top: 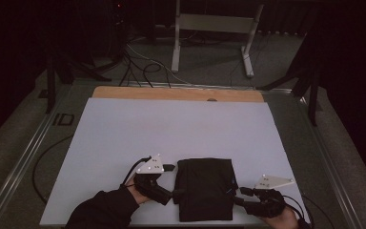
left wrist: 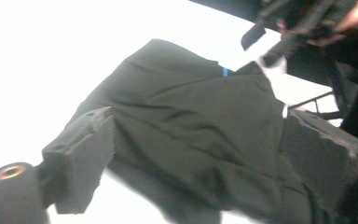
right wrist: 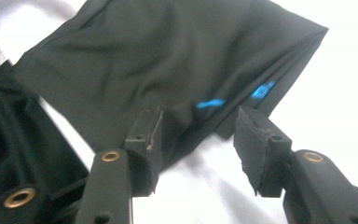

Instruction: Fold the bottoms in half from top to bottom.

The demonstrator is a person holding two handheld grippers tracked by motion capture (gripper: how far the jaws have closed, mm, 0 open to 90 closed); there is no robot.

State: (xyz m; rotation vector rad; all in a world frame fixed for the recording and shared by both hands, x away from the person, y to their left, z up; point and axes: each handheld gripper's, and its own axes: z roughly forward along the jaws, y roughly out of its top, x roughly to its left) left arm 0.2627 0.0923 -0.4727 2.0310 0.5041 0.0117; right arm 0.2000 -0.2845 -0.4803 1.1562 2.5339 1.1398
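You have one folded black cloth [top: 205,188] on one white table [top: 171,124], and two grippers: left gripper [top: 175,180], right gripper [top: 240,195].

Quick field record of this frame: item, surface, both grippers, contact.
item: folded black cloth, small blue marks at one edge
surface: white sheet over a table, cloth near the front edge
left gripper: open, at the cloth's left edge, fingers straddling the fabric without pinching it
right gripper: open, at the cloth's right edge, fingers either side of the hem
contact: neither gripper is clamped
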